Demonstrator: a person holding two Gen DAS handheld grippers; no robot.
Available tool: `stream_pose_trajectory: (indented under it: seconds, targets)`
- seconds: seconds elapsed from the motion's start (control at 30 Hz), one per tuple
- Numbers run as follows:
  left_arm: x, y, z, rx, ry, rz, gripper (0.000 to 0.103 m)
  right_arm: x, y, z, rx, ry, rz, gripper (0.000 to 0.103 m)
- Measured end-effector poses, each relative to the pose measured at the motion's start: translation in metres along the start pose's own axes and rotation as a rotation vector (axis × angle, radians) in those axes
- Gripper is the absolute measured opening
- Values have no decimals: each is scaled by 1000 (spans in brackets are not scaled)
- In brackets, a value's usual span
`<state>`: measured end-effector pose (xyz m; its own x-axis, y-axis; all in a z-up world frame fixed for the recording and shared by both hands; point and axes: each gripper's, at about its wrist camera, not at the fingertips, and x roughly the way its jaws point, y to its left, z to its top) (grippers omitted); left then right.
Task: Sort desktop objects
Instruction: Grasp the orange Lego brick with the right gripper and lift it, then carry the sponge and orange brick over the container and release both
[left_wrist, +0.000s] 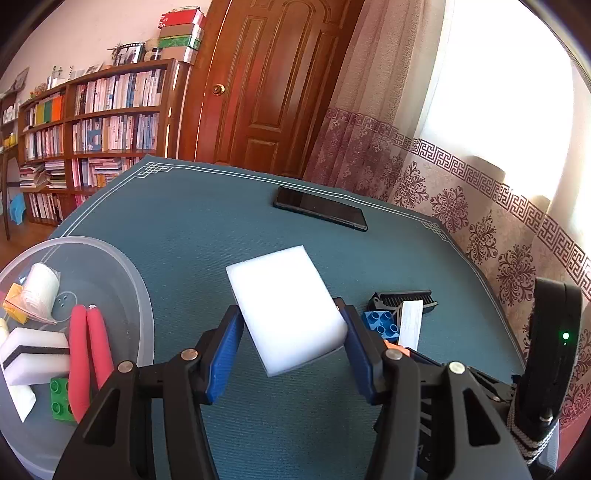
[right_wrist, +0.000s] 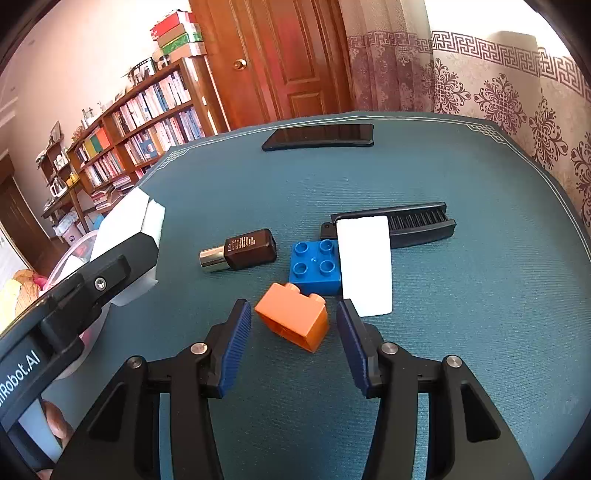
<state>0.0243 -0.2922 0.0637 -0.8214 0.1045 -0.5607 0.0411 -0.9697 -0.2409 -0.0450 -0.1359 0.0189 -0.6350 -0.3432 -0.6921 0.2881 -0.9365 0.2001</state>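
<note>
my left gripper (left_wrist: 293, 345) pinches the white rectangular foam sponge (left_wrist: 286, 308) above the teal desk mat (left_wrist: 184, 240) — long axis pointing away from me. my right gripper (right_wrist: 293, 341) stands spread around the small orange plastic brick (right_wrist: 293, 319), lying tilted.

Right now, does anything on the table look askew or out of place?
Yes. The orange brick lies tipped on its side, studs facing away, between the open right claw. The white block rests tilted, leaning across the blue brick and black comb.
</note>
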Motion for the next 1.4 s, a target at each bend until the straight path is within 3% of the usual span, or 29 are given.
stream_pose_trajectory:
  seconds: [0.2, 0.27, 0.93, 1.4]
  targets:
    - [0, 0, 0, 3, 3, -5, 59, 6, 9, 2, -30, -5, -36, 52]
    - [-1, 1, 0, -1, 2, -5, 59, 7, 9, 1, -32, 2, -41, 41]
    - [-11, 4, 5, -14, -34, 2, 59, -18, 9, -5, 24, -36, -21, 40]
    - [-47, 46, 17, -65, -99, 48, 61, -40, 46, -2, 3, -74, 32, 40]
